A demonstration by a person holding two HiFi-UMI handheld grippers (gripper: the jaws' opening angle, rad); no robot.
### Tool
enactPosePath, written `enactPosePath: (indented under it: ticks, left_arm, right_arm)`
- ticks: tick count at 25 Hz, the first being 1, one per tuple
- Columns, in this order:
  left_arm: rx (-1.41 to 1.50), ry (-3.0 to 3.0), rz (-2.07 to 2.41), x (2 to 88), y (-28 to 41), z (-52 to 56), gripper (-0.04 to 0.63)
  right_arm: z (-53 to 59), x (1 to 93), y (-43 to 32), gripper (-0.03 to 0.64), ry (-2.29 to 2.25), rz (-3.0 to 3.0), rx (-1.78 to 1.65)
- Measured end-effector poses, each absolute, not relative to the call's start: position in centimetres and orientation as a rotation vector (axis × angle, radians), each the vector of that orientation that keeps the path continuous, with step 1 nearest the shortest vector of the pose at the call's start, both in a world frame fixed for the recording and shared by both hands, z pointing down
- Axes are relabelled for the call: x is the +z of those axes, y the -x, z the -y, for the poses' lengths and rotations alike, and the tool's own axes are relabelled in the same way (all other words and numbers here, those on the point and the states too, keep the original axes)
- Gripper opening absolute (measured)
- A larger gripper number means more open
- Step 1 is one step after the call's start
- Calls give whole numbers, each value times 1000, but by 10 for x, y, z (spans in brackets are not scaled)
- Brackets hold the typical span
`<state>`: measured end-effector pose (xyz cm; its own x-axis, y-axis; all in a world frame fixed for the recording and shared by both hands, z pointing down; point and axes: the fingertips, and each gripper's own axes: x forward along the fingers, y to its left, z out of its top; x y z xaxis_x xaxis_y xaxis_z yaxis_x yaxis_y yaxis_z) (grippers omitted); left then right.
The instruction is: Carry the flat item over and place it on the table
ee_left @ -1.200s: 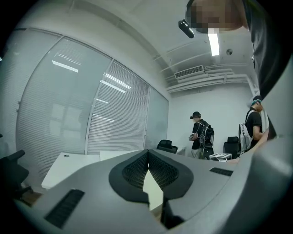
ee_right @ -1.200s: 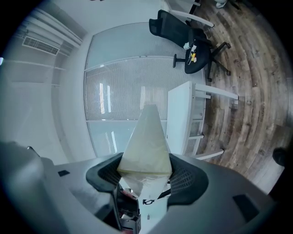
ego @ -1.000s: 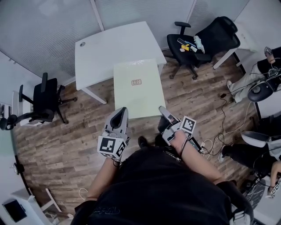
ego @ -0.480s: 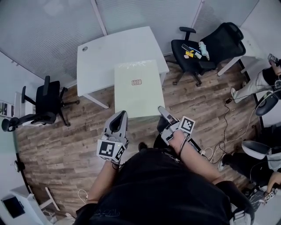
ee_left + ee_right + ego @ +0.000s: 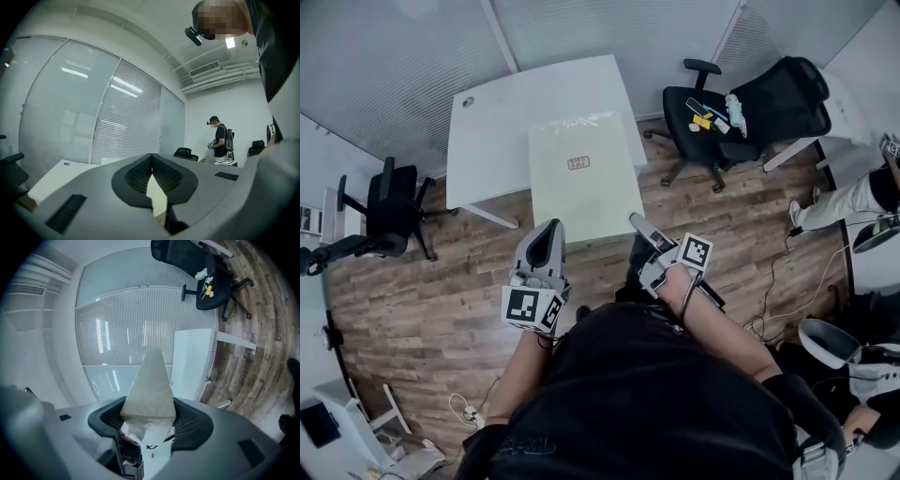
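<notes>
Two-handed, holding the flat pale-green panel point(image 5: 581, 187) roughly level above the wood floor point(image 5: 422, 300), its far part lying over the near edge of the white table point(image 5: 502, 117); touching it or hovering, impossible to tell. Clamping the panel's near edge by the left corner with the left claw point(image 5: 548, 228), pads pressing on a thin pale sliver of board in the left gripper view. Pinching the same near edge by the right corner with the right claw point(image 5: 636, 222), jaws clamping the sheet and its crinkled wrapping in the right gripper view. Showing a small label point(image 5: 578, 163) face up near the panel's middle. Standing between a black office chair point(image 5: 389, 202) at the left and a second black office chair point(image 5: 722, 103) at the right, the latter carrying small items on its seat. Catching another person point(image 5: 220, 140) far off in the left gripper view.
</notes>
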<state>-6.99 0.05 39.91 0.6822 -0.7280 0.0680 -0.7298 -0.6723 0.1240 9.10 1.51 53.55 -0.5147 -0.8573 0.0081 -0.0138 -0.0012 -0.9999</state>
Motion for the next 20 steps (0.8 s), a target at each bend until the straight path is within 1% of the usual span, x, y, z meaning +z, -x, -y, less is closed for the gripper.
enactPosePath:
  ticks: [4, 10, 15, 20]
  left_arm:
    - [56, -2788, 1267, 394, 27, 13, 14]
    - [46, -2697, 1348, 402, -3, 30, 14]
    - [109, -2751, 1322, 403, -31, 28, 14]
    - [104, -2752, 1322, 397, -39, 39, 14]
  right_arm:
    - [8, 537, -127, 295, 901, -1655, -1612]
    - [31, 541, -162, 295, 841, -1687, -1645]
    - [39, 544, -173, 295, 811, -1669, -1683]
    - [50, 544, -177, 295, 797, -1676, -1686]
